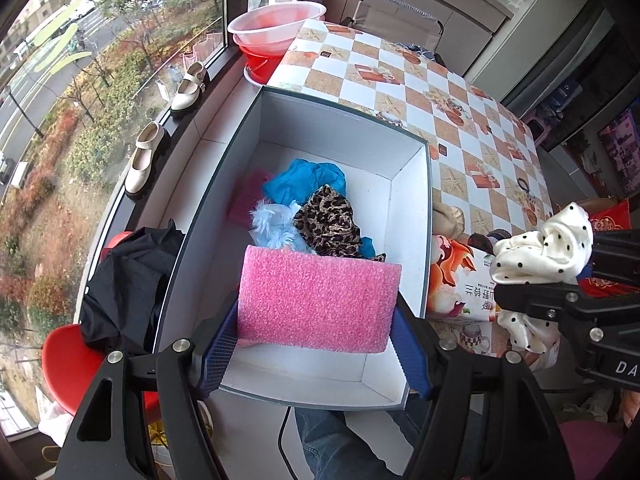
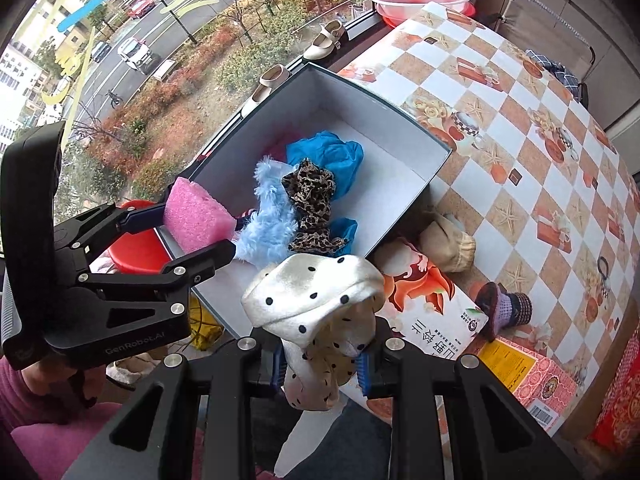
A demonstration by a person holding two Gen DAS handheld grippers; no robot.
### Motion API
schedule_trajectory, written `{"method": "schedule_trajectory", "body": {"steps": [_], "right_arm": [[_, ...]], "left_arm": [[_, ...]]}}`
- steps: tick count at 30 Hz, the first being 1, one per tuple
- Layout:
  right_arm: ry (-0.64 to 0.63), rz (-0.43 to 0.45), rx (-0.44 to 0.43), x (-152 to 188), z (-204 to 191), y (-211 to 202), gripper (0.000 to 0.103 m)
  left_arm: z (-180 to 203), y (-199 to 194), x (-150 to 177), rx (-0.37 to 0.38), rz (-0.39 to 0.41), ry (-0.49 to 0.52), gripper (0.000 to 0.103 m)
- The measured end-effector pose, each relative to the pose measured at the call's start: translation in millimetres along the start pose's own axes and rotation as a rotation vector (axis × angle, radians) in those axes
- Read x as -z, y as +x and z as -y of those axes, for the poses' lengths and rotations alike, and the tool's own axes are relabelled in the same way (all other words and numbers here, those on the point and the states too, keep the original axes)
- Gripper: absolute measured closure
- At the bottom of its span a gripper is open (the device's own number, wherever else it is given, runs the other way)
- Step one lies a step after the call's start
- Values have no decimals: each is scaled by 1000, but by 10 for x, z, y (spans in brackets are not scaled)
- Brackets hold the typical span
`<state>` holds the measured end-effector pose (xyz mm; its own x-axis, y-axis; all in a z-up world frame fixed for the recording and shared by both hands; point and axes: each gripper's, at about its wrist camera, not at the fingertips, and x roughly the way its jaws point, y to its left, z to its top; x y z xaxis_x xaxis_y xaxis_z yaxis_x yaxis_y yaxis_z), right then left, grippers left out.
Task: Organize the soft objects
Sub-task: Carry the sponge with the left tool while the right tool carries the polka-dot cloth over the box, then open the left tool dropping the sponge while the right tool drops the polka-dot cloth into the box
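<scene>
Nearest, the left gripper (image 1: 316,344) is clamped on a pink foam sponge (image 1: 318,300), its blue pads (image 1: 218,344) pressing the two short ends. The sponge hangs above the near end of the open grey box (image 1: 428,208), which sits at the worktop's (image 1: 472,128) near edge on the window side. Just beside it, over the box's near corner, the right gripper (image 2: 322,364) is clamped on a white polka-dot scrunchie (image 2: 316,300), which bulges up and out between the jaws.

Deeper in the box lie a pale blue fluffy piece (image 1: 272,224), a leopard-print scrunchie (image 1: 328,220), a bright blue cloth (image 1: 308,178) and a magenta piece (image 1: 250,194), bunched toward the middle and the window-side wall. The floor along the opposite wall and the far end looks bare.

The step in hand seems to be dropping both items into the box. To do it well, the sponge should go low over the bare near floor before the pads part, so that light foam does not bounce or tip over the rim. The scrunchie still needs to cross the near rim; carrying it toward the bare side keeps the two grippers from colliding. Releasing one at a time looks safer.

Beyond the box, on the worktop near its near edge, a beige soft item (image 2: 448,240) and a purple knitted one (image 2: 506,310) wait beside a printed carton (image 2: 424,304).
</scene>
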<state>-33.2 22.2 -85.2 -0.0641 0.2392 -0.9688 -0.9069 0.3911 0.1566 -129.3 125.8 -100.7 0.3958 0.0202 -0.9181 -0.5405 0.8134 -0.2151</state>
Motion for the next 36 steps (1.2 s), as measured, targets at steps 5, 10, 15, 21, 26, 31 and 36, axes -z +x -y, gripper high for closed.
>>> {"method": "schedule_trajectory", "body": {"steps": [5, 10, 15, 21, 26, 31, 36], "right_arm": [[3, -1, -1, 0, 7, 4, 76], [16, -1, -13, -59, 22, 26, 76], [0, -1, -19, -179, -31, 85, 76], [-35, -17, -33, -313, -134, 197, 76], [-36, -28, -48, -384, -164, 265, 76], [-28, -40, -51, -434, -152, 322, 76], [-16, -42, -52, -477, -129, 345, 76]], "left_arm": [[-24, 32, 2, -3, -5, -5, 29], [-74, 5, -23, -20, 11, -13, 29], [-170, 6, -37, -45, 9, -31, 29], [-260, 33, -37, -71, -3, -54, 29], [-261, 67, -49, -85, -10, -50, 29], [-250, 92, -57, -89, -15, -45, 29], [-247, 111, -61, -90, -18, -41, 29]]}}
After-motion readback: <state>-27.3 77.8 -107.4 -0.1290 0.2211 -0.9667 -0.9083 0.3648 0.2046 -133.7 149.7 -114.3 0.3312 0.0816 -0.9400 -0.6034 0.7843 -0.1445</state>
